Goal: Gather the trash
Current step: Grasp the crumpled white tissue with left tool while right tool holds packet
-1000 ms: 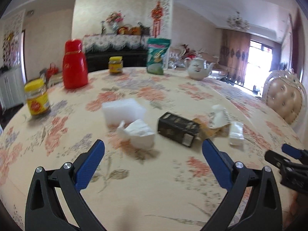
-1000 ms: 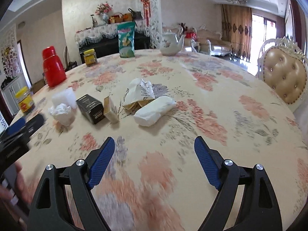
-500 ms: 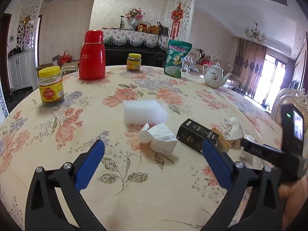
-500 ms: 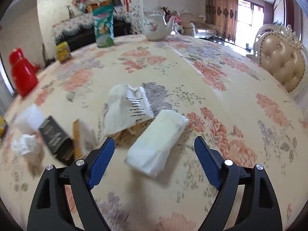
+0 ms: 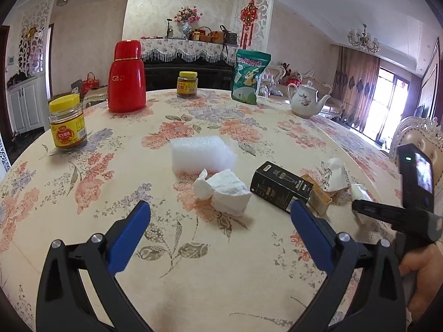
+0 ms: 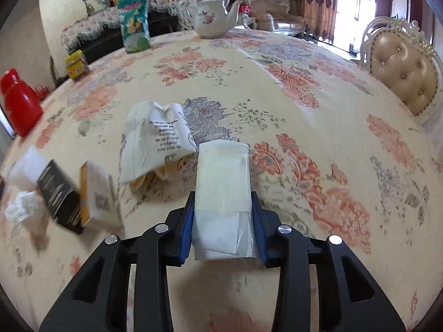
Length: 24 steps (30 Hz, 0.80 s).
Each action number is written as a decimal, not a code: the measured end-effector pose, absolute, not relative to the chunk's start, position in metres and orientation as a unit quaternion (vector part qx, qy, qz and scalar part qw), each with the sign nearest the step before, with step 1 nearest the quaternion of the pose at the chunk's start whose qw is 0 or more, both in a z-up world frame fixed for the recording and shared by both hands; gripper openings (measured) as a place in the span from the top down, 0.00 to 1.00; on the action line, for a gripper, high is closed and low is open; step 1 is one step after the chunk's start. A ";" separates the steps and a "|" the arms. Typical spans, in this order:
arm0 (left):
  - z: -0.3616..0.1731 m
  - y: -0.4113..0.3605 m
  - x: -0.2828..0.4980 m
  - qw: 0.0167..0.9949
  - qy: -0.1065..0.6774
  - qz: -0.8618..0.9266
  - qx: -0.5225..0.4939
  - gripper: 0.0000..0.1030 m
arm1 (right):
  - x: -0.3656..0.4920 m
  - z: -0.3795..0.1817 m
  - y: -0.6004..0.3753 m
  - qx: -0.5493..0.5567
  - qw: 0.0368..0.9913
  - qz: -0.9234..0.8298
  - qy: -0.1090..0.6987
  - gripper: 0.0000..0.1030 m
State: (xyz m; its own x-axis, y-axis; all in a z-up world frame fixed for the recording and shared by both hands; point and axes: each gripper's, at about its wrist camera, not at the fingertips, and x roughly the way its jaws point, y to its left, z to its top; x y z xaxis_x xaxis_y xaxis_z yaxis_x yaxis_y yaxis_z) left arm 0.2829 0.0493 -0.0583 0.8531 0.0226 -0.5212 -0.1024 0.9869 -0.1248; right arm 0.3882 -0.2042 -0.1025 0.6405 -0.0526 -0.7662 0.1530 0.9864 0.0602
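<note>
My right gripper (image 6: 223, 217) is shut on a white tissue pack (image 6: 221, 177), which sticks forward over the table. Left of it lie a crumpled printed paper bag (image 6: 157, 141), a yellow-and-white box (image 6: 97, 193), a black box (image 6: 59, 193) and a crumpled tissue (image 6: 20, 210). My left gripper (image 5: 218, 221) is open and empty above the table, just short of the crumpled tissue (image 5: 225, 191). Beyond it lie a white foam block (image 5: 200, 152) and the black box (image 5: 281, 185). The right gripper (image 5: 368, 207) shows at the right edge of the left wrist view.
On the floral tablecloth (image 5: 193, 262) stand a red thermos (image 5: 126, 77), two yellow-lidded jars (image 5: 67, 123) (image 5: 187, 84), a green snack bag (image 5: 249, 76) and a white teapot (image 5: 306, 101). A padded chair (image 6: 401, 69) stands at the table's right side.
My right gripper moved forward and closed on the tissue pack. My left gripper shifted slightly, staying open; the right gripper came further into its view.
</note>
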 end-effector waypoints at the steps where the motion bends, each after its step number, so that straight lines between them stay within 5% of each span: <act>1: -0.059 0.049 0.283 0.960 0.269 0.032 -0.073 0.05 | 0.381 -0.101 -0.205 0.061 0.906 -0.051 0.416 0.68; 16: -0.069 0.068 0.291 0.942 0.303 0.023 -0.139 0.05 | 0.303 -0.080 -0.202 0.148 0.933 0.051 0.325 0.71; 24: -0.070 0.061 0.309 0.929 0.340 0.038 -0.140 0.05 | 0.294 -0.068 -0.185 0.093 0.949 0.060 0.295 0.71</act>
State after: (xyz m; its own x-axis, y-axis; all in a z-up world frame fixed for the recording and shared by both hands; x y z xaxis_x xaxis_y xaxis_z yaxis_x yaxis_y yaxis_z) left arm 0.3090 0.0610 -0.0702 0.7656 -0.0244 -0.6428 -0.1656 0.9581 -0.2337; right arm 0.2942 -0.1852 -0.0684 0.8192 0.1691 -0.5480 -0.0597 0.9755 0.2118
